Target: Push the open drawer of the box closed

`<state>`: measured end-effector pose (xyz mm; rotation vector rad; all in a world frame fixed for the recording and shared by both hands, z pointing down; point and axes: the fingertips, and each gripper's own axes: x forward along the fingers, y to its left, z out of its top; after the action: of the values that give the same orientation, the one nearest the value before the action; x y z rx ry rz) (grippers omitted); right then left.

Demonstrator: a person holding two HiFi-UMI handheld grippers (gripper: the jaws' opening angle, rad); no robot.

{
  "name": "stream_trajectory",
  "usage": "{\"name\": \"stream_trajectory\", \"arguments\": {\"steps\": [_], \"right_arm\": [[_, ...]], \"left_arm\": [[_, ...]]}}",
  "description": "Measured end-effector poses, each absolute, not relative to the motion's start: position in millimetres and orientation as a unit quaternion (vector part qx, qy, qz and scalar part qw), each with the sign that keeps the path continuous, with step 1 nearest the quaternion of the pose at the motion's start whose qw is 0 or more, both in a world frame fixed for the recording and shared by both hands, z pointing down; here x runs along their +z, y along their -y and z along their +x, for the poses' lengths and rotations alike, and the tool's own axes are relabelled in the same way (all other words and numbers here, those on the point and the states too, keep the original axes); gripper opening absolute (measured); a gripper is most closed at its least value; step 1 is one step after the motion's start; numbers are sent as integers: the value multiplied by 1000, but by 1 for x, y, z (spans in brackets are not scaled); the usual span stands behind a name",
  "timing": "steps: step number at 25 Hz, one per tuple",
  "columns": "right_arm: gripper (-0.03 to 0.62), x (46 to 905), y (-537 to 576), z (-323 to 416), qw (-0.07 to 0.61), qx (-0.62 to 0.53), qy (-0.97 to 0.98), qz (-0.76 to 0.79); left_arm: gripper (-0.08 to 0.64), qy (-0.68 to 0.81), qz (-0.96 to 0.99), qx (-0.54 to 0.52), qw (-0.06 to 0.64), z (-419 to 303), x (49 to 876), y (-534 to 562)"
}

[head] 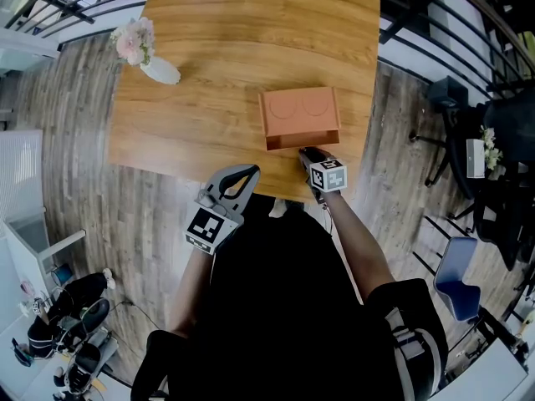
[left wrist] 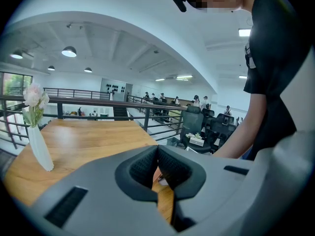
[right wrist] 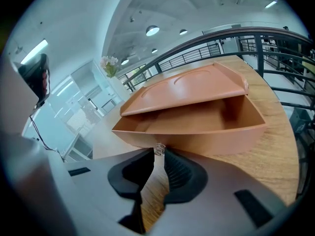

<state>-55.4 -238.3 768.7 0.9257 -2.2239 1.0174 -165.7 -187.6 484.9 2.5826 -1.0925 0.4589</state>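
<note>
Right gripper (right wrist: pixel 158 156) pinching clear knob (right wrist: pixel 158 149) of open drawer (right wrist: pixel 197 127); left gripper (left wrist: pixel 157 154) pressed together, empty, off table (head: pixel 209 73).

Terracotta-orange plastic box (head: pixel 299 111) in the middle, plain and unpatterned. Its open drawer (right wrist: pixel 197 127) is the same flat orange inside and out, with a clear, glassy little knob (right wrist: pixel 159 149) on the front. Under the box is the honey-brown wooden table (head: pixel 209 82), streaked with darker grain. Left of the box stands a slim white vase (head: pixel 160 72) topped with pale pink flowers (head: pixel 134 40). On the near side of the box, the right gripper (right wrist: pixel 158 156) and left gripper (left wrist: pixel 157 154) are both light grey shells with black ribbed pads (right wrist: pixel 179 173). Each carries a cube of black-and-white square markers (head: pixel 328 175). Around the table lies a grey-brown plank floor (head: pixel 75 182), and well right of the box sits a blue chair seat (head: pixel 456 278).
</note>
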Motion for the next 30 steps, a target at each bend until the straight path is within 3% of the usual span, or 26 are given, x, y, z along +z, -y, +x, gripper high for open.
{"name": "stream_trajectory", "arguments": {"steps": [30], "right_arm": [[80, 766, 263, -59, 252, 372, 818, 359]], "left_arm": [[22, 363, 906, 163, 144, -171, 485, 203]]}}
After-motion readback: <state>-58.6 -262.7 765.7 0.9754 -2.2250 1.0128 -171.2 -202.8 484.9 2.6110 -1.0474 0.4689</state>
